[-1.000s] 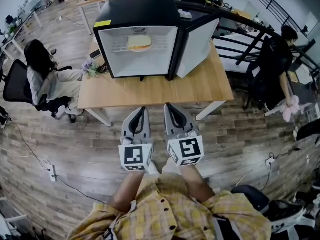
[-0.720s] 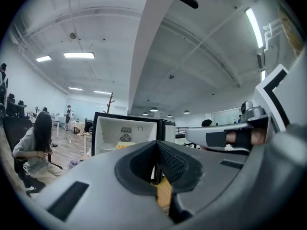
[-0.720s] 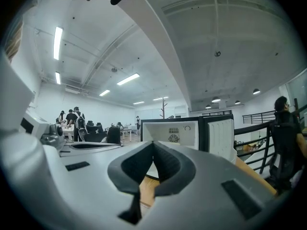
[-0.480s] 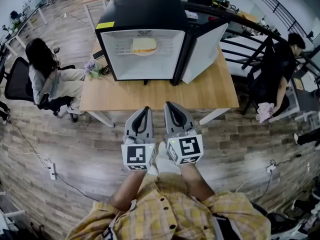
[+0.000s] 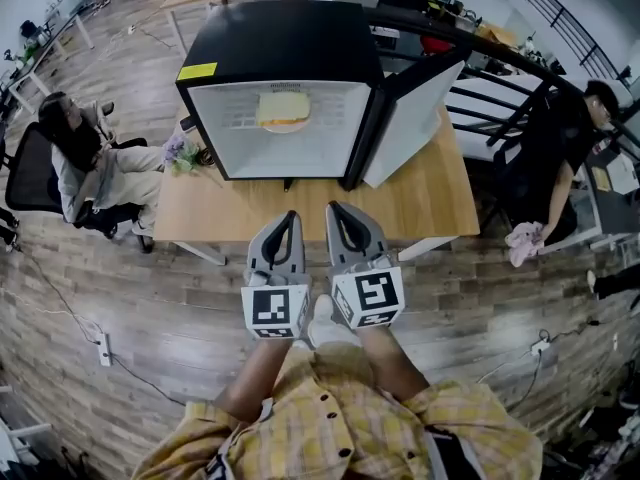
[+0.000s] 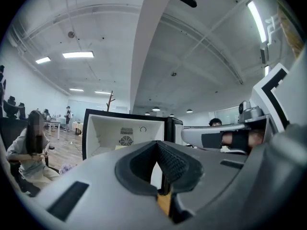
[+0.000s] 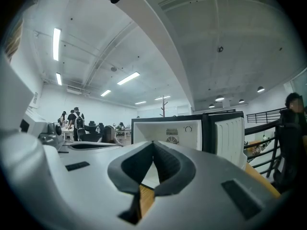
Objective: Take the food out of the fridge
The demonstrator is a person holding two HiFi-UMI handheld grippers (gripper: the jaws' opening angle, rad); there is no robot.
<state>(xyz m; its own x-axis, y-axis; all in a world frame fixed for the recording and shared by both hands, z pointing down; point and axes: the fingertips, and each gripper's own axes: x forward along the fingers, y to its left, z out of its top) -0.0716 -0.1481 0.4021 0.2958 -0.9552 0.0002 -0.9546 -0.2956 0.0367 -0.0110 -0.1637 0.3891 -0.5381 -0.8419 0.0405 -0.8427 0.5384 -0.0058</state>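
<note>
Inside the open fridge (image 5: 280, 43), the food (image 5: 281, 110) lies untouched on a shelf (image 5: 232, 120). Short of the bench (image 5: 430, 183), the left hand-held gripper (image 5: 289, 218) and right hand-held gripper (image 5: 336, 211) are held level and empty, jaws pressed together. The approach is judged in hand; a closer reach with one pair spread is called for next.

A light wooden desk (image 5: 430, 183) stands at upper centre on a plank floor (image 5: 150, 298), with a small bunch of flowers (image 5: 178, 151) at its left end. At far left a person (image 5: 85, 163) sits in a black office chair (image 5: 25, 168). At right another person (image 5: 560, 138) in dark clothes has something pink (image 5: 520, 243) at the hand (too blurred to name). A white power strip (image 5: 104, 348) lies at lower left.
</note>
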